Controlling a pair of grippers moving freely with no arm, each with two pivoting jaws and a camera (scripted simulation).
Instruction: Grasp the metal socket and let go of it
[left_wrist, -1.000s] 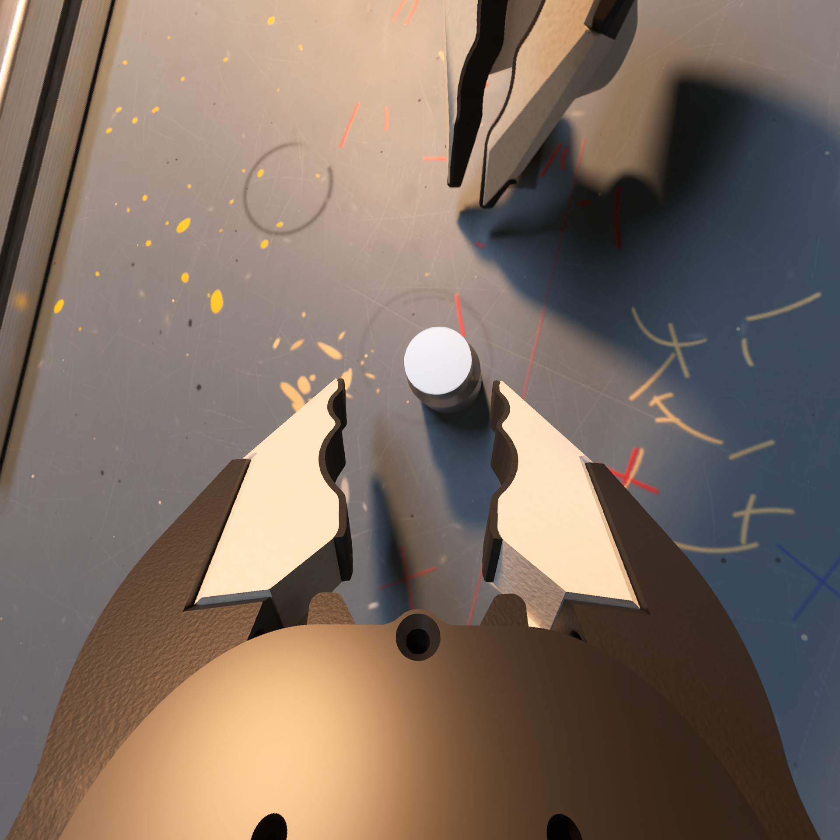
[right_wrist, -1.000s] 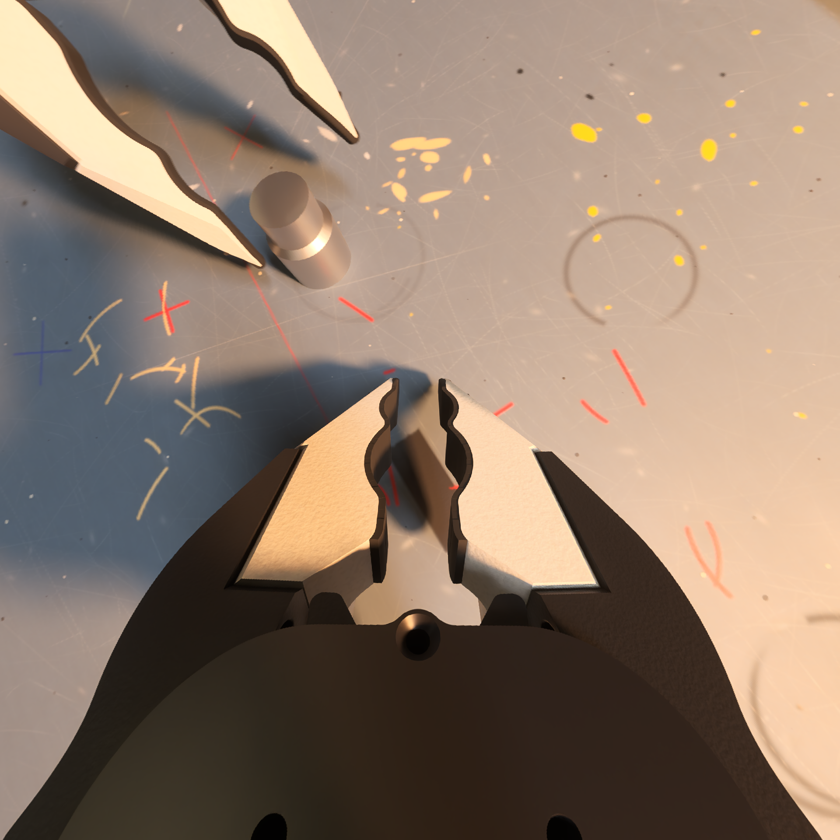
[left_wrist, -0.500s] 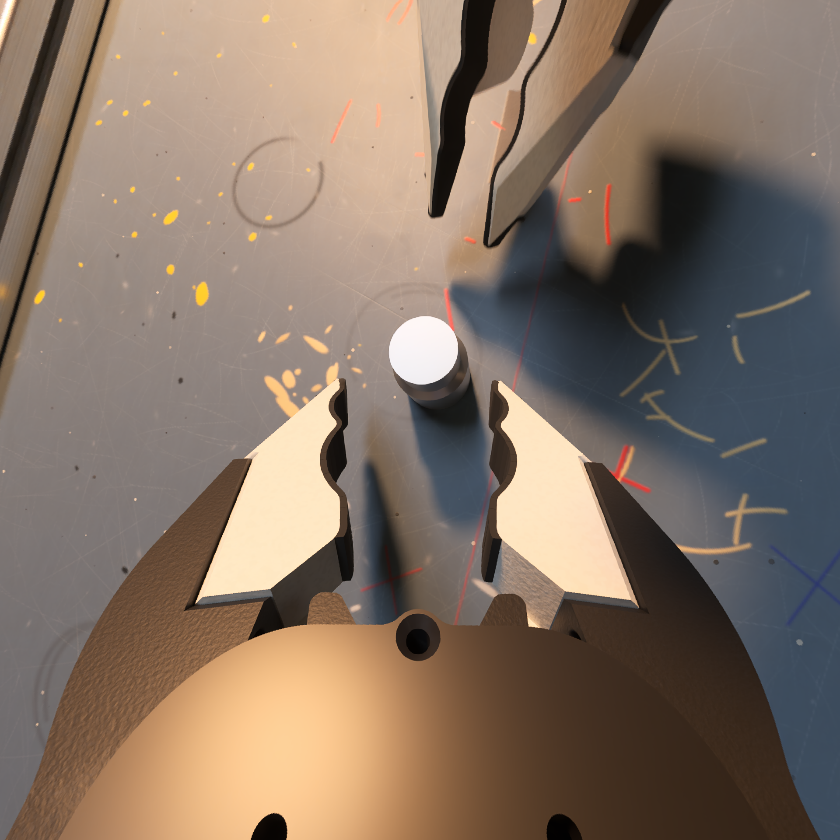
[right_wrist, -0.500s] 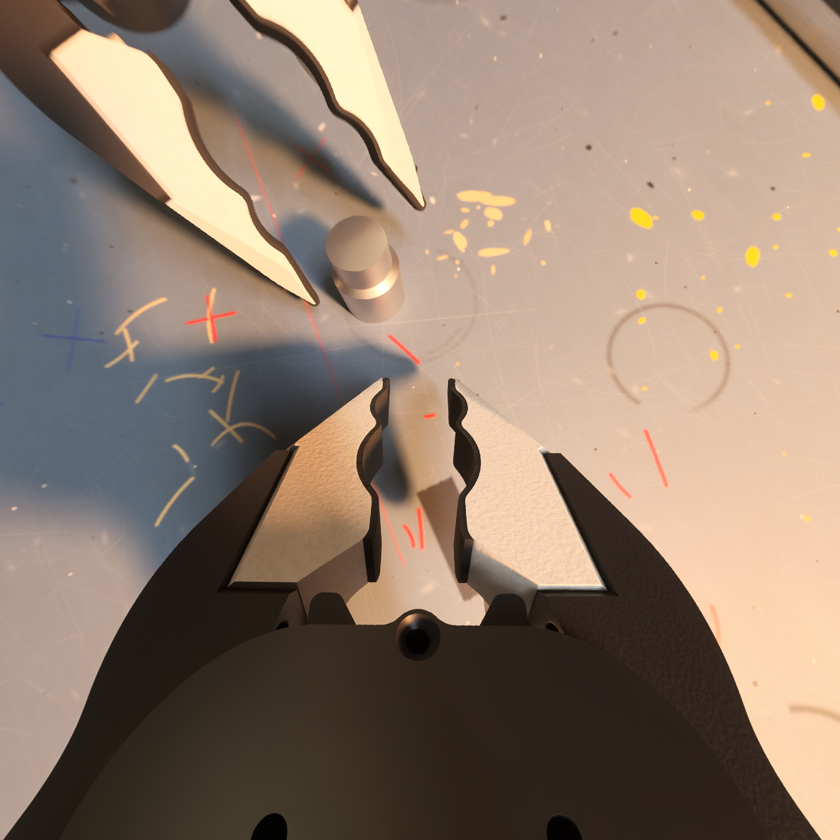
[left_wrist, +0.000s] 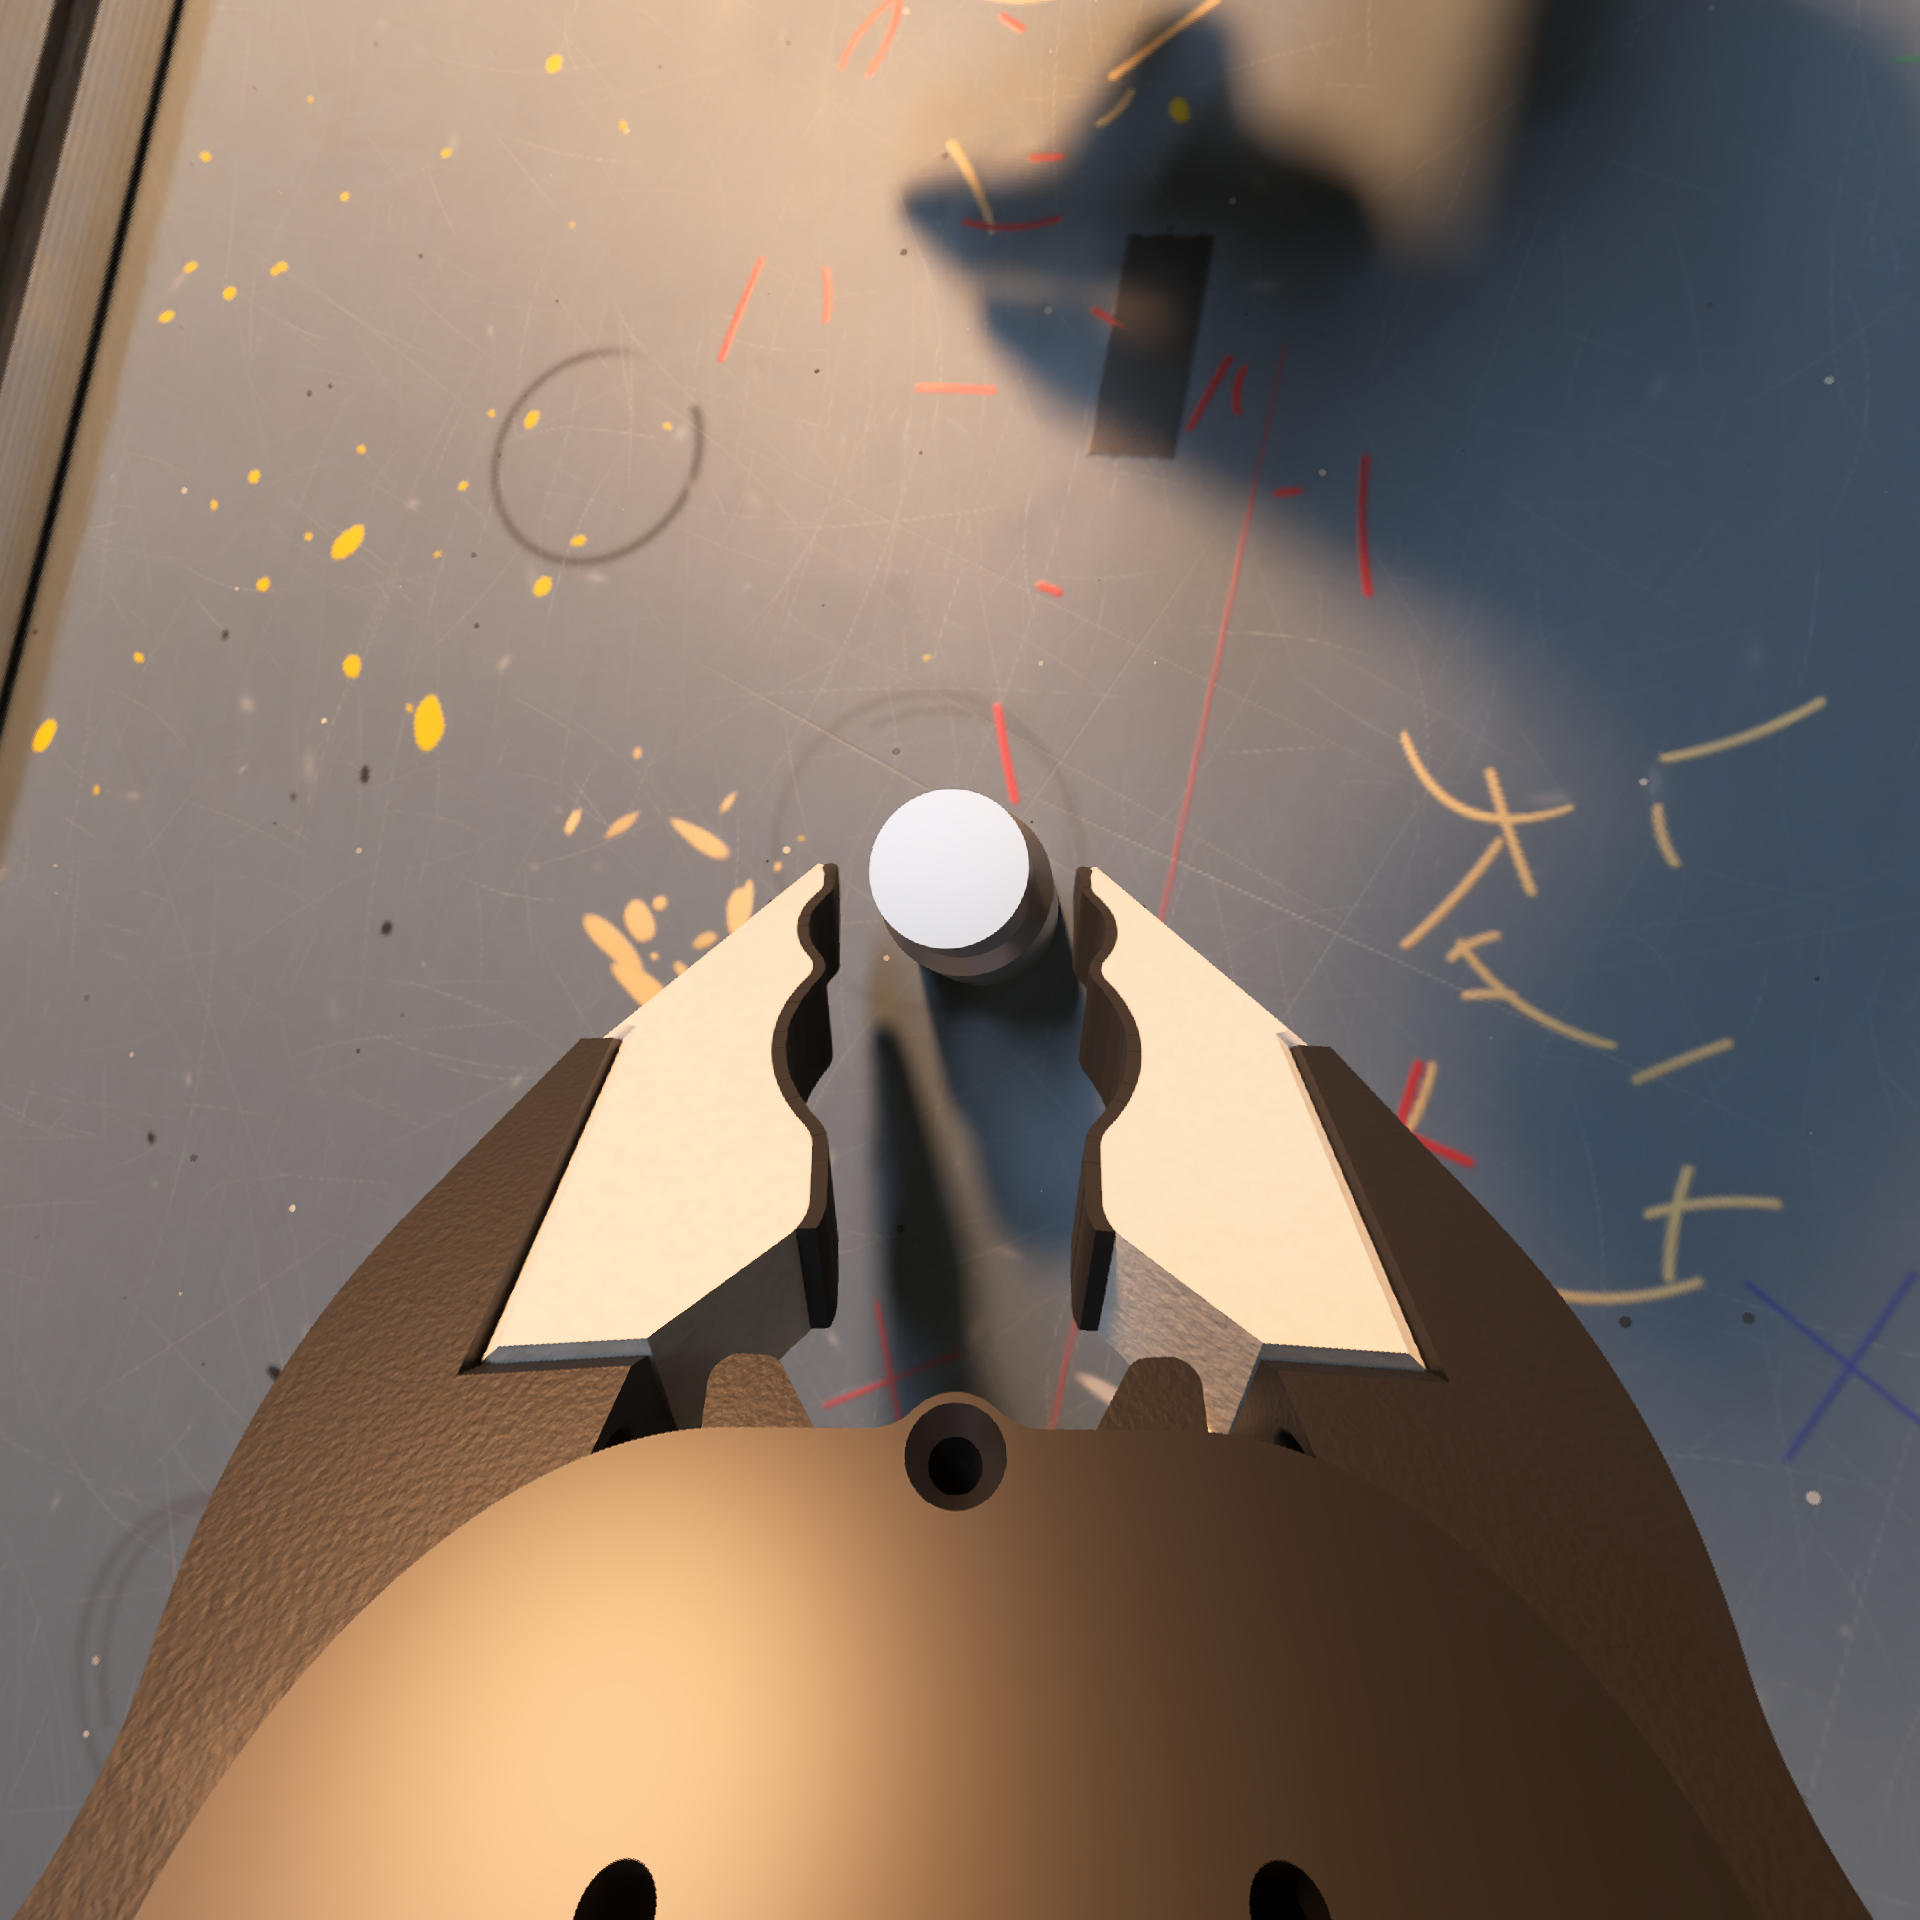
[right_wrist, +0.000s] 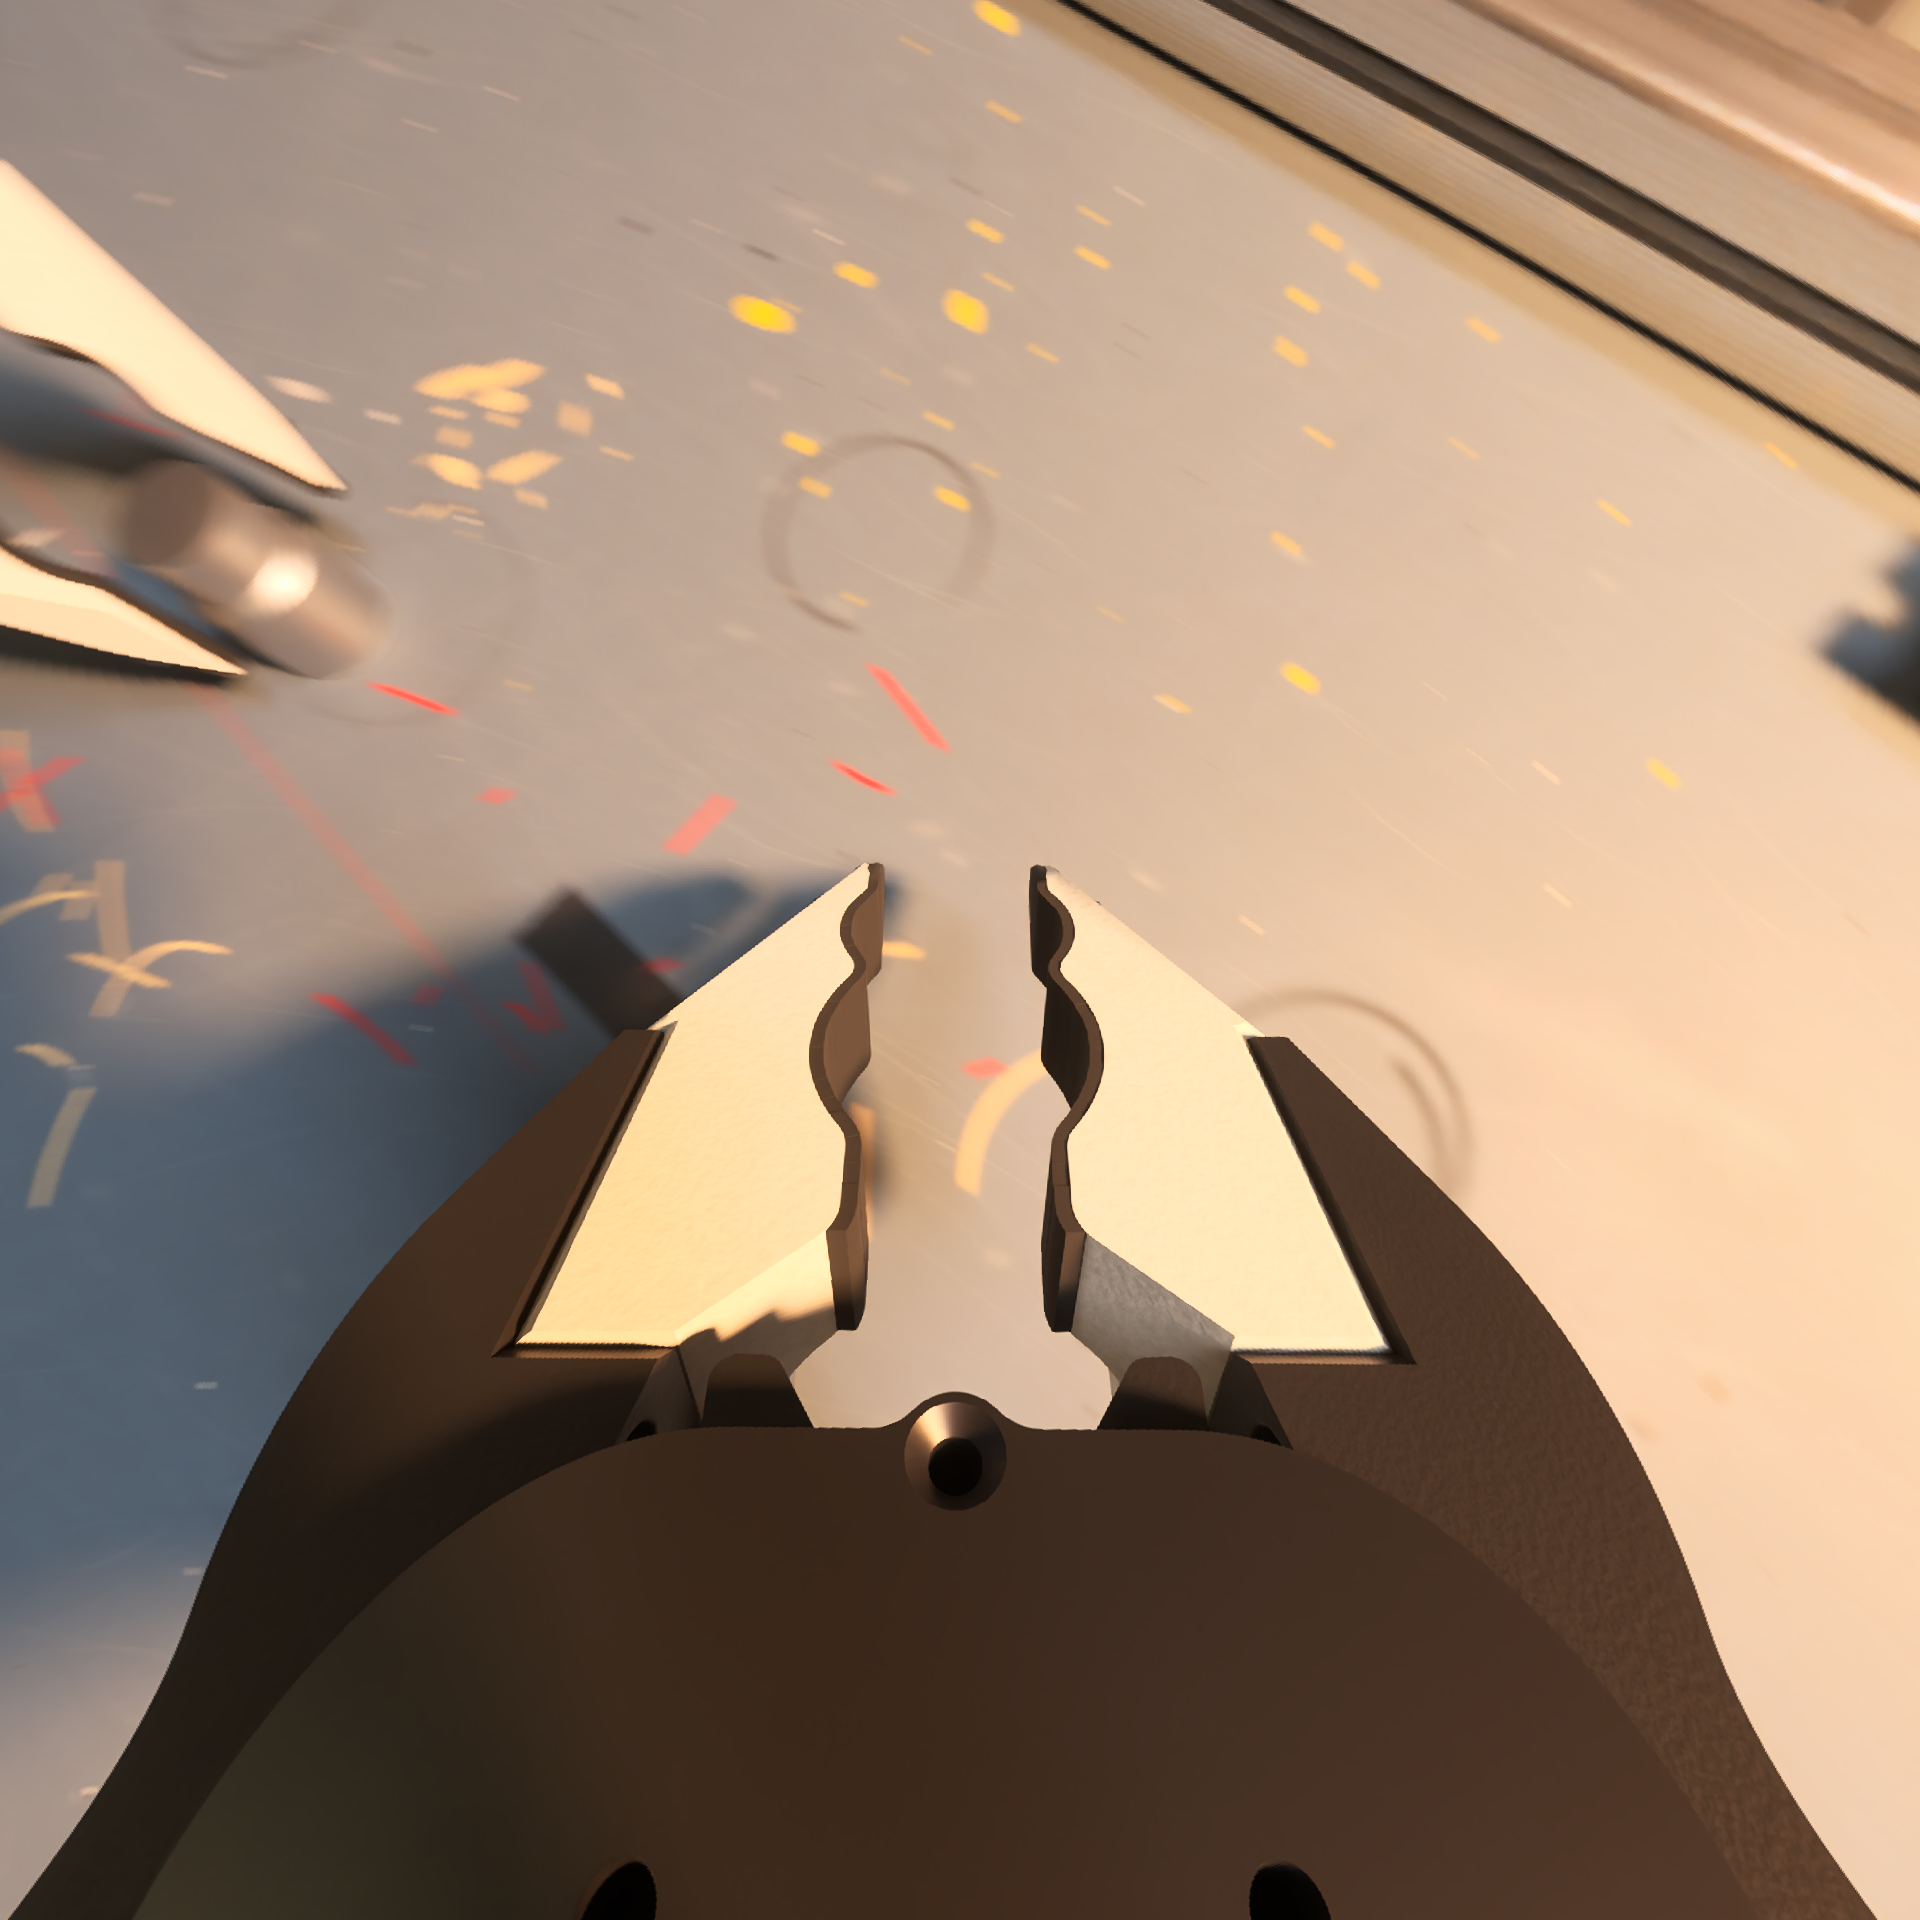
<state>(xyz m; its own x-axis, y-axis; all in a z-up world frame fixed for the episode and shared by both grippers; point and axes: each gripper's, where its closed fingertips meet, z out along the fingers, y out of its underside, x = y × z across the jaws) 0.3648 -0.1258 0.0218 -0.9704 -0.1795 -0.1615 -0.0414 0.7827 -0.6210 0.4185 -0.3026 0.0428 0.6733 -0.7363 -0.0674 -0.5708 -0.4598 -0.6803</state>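
The metal socket (left_wrist: 951, 868), a short silver cylinder with a flat pale top, stands upright on the scratched grey tabletop (left_wrist: 623, 1039). My left gripper (left_wrist: 956, 883) is open, and its two fingertips stand on either side of the socket with a thin gap on each side. In the blurred right wrist view the socket (right_wrist: 260, 582) shows at the far left between the left gripper's fingers (right_wrist: 177, 384). My right gripper (right_wrist: 956, 878) is open and empty, off to the side of the socket and above bare table.
A raised rail runs along the table edge, at the left in the left wrist view (left_wrist: 62, 312) and at the upper right in the right wrist view (right_wrist: 1558, 156). Paint flecks, ring marks and chalk strokes cover the surface. The right gripper's shadow (left_wrist: 1351, 260) lies beyond the socket.
My left gripper moved forward so the socket now sits between its fingertips, and its jaws narrowed. My right gripper swung away, left the left wrist view, and opened wider.
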